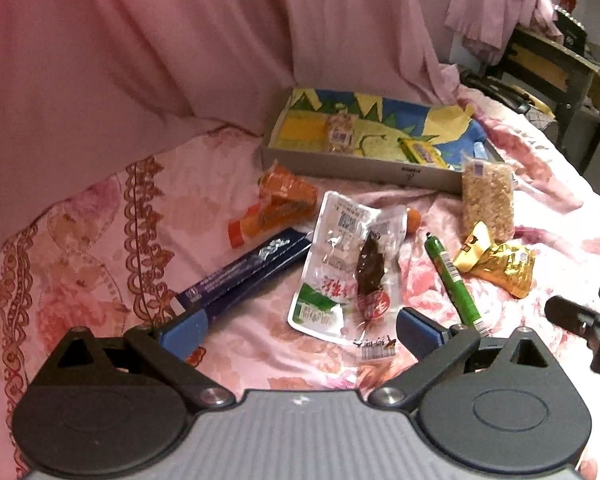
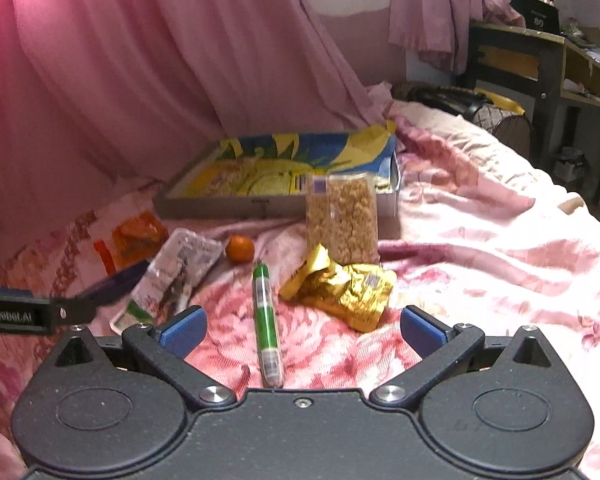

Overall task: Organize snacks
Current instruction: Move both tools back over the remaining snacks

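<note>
Snacks lie scattered on a pink flowered bedspread. My left gripper (image 1: 300, 330) is open above a clear pouch with a dark meat piece (image 1: 350, 268); a dark blue stick pack (image 1: 244, 272) reaches its left finger. My right gripper (image 2: 303, 330) is open with a green sausage stick (image 2: 266, 322) lying between its fingers. A gold foil packet (image 2: 342, 290), a puffed-rice bar (image 2: 342, 218), a small orange (image 2: 240, 248) and orange packets (image 1: 280, 204) lie around. Behind them sits a shallow box (image 1: 364, 164) lined yellow and blue, holding a few snacks.
A pink curtain (image 1: 160, 52) hangs along the back and left of the bed. To the right, beyond the bed's edge, stand a dark desk and shelves (image 2: 540, 68). Open bedspread (image 2: 500, 240) stretches to the right of the snacks.
</note>
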The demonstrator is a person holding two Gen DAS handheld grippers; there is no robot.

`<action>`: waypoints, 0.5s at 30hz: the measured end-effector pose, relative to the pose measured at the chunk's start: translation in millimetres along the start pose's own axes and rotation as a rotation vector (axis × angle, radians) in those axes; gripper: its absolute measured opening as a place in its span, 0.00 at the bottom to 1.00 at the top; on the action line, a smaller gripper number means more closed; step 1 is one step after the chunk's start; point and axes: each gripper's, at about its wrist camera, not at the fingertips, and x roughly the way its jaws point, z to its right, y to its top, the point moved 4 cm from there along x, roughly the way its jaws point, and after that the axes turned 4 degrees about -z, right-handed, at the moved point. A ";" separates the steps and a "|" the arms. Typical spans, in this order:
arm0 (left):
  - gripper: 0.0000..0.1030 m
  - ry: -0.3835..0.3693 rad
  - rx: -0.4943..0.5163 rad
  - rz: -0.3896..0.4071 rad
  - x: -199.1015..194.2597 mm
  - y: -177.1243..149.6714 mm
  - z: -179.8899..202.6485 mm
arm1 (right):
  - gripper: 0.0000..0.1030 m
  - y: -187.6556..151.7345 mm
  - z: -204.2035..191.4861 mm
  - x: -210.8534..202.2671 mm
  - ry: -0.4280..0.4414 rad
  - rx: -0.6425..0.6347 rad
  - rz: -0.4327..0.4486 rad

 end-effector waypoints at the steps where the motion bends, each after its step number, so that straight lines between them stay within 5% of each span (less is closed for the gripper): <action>1: 1.00 -0.002 -0.003 -0.011 2.4 0.1 -0.7 | 0.99 -1.2 -1.2 3.0 -0.002 -0.008 -0.014; 15: 1.00 -0.073 0.034 -0.135 35.2 3.4 5.8 | 0.99 1.1 -10.4 37.6 0.019 -0.112 -0.084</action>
